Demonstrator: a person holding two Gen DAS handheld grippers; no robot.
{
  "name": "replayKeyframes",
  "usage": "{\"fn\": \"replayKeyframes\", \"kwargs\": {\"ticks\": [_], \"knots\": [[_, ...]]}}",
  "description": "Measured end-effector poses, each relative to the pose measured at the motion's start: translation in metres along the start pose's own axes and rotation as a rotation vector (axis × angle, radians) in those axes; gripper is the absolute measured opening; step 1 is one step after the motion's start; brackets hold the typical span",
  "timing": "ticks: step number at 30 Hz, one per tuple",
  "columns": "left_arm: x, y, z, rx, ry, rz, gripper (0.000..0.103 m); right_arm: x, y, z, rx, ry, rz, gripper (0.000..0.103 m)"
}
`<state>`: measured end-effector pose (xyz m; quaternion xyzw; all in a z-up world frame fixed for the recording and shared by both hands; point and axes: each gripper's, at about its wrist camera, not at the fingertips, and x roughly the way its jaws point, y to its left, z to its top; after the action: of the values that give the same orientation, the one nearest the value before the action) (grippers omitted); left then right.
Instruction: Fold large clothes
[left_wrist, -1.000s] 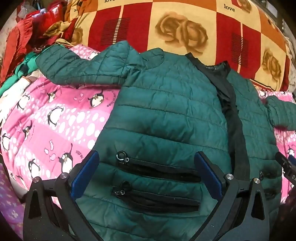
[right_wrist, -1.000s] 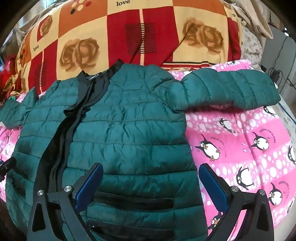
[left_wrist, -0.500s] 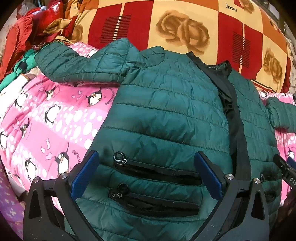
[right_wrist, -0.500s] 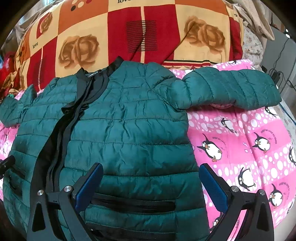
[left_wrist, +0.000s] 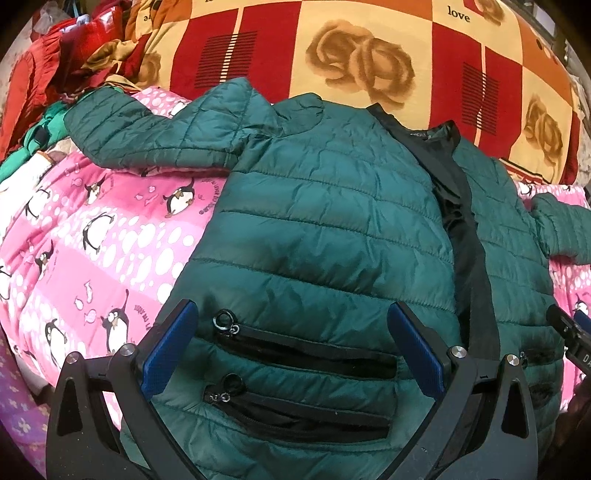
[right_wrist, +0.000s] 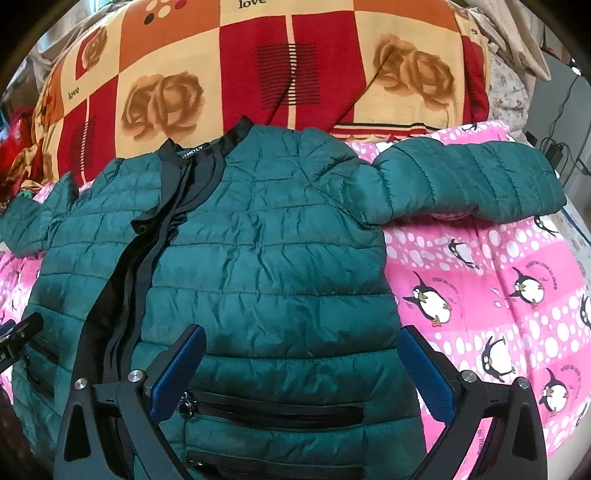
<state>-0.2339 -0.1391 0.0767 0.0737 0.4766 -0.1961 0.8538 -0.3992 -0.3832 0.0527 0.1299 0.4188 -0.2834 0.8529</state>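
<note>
Green quilted nylon fills both views: a puffer jacket lies front-up and spread flat on a pink penguin-print bedcover, its collar toward a red, orange and cream rose-patterned blanket. At far left a heap of red clothes sits beside the left sleeve, which stretches out sideways. The left tongs hang released, blue pads wide apart, over the two zipped pockets near the hem. The black zipper placket runs down the middle. The right tongs are likewise spread open above the other front panel, gripping nothing. The right sleeve extends outward across the bedcover.
</note>
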Motion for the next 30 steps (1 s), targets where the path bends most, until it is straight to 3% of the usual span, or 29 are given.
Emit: {"fn": "replayKeyframes", "kwargs": {"ticks": [17, 21, 30], "knots": [[-0.002, -0.007, 0.006, 0.012, -0.02, 0.004, 0.103, -0.008, 0.006, 0.006, 0.012, -0.003, 0.018, 0.103], [-0.001, -0.007, 0.01, 0.017, -0.02, -0.001, 0.103, -0.009, 0.007, 0.012, 0.034, 0.022, 0.059, 0.103], [-0.001, 0.002, 0.036, -0.002, -0.039, 0.006, 0.103, -0.013, 0.02, 0.036, 0.056, -0.017, 0.105, 0.103]]}}
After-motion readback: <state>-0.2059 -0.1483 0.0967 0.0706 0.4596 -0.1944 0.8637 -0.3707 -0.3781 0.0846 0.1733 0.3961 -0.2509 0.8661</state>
